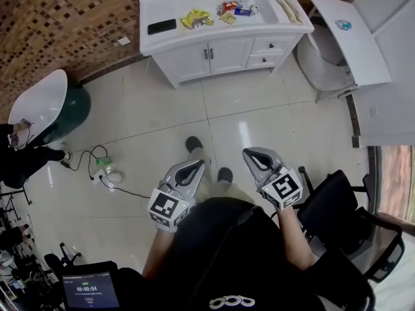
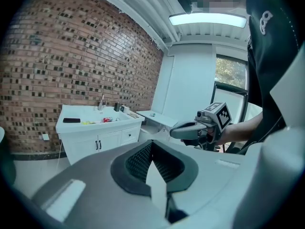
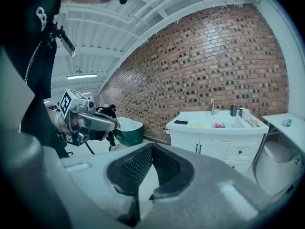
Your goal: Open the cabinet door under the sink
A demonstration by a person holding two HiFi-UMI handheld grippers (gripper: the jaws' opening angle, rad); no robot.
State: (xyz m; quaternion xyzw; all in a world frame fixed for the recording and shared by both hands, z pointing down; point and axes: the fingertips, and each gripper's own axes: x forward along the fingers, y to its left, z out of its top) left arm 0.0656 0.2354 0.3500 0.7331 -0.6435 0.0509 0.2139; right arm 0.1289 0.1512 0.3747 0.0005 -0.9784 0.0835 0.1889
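Note:
The white sink cabinet (image 1: pixel 224 28) stands against the brick wall at the top of the head view. Its two doors (image 1: pixel 207 58) under the sink are closed, with dark handles side by side. The doors (image 2: pixel 100 143) also show far off in the left gripper view, and the doors (image 3: pixel 206 149) in the right gripper view. My left gripper (image 1: pixel 196 164) and right gripper (image 1: pixel 250 153) hang low over the tiled floor, well short of the cabinet. Both are shut and hold nothing. Each gripper view shows its own jaws closed and the other gripper beside it.
A black phone (image 1: pixel 162 26) and small packets (image 1: pixel 196 20) lie on the countertop. A toilet (image 1: pixel 322 57) and a white panel (image 1: pixel 350 37) stand to the cabinet's right. A green tub with a white basin (image 1: pixel 47 109) and floor cables (image 1: pixel 97 167) are at left, a black chair (image 1: pixel 340 216) at right.

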